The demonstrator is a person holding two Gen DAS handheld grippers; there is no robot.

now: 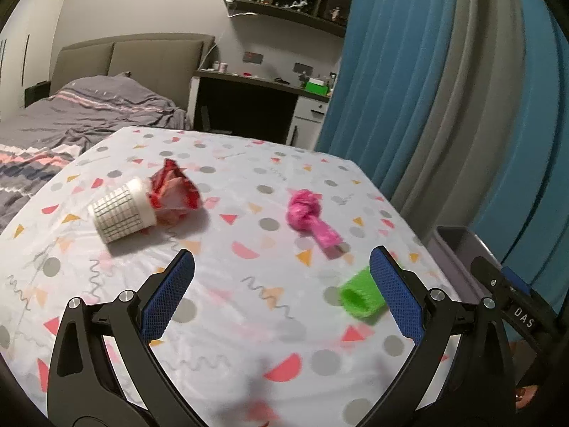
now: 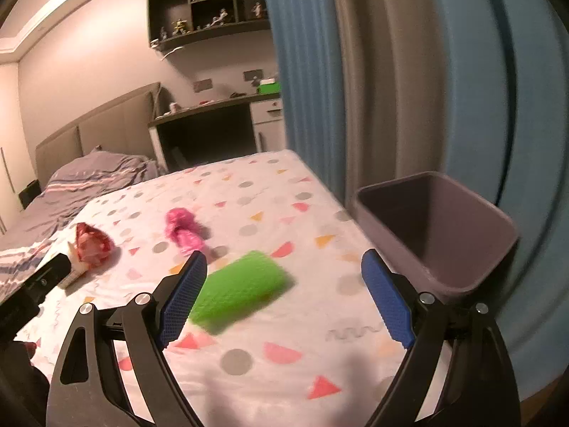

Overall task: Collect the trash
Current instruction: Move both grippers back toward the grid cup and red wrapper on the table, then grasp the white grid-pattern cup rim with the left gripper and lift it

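Lying loose on the surface (image 2: pixel 256 384), the green roll (image 2: pixel 242 290) was framed between the released right claw (image 2: pixel 284 286); the bin (image 2: pixel 473 277) stood right for drop-off. The left claw (image 1: pixel 282 277) was likewise released, empty.

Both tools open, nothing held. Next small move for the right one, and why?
Probably ease the right tool forward and down around the green roll: jaws stand wide and empty, the roll lies on the table just ahead between them, and the bin stands just right of it.

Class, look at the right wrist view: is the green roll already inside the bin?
No: the green roll lies on the patterned tablecloth, beside the bin.
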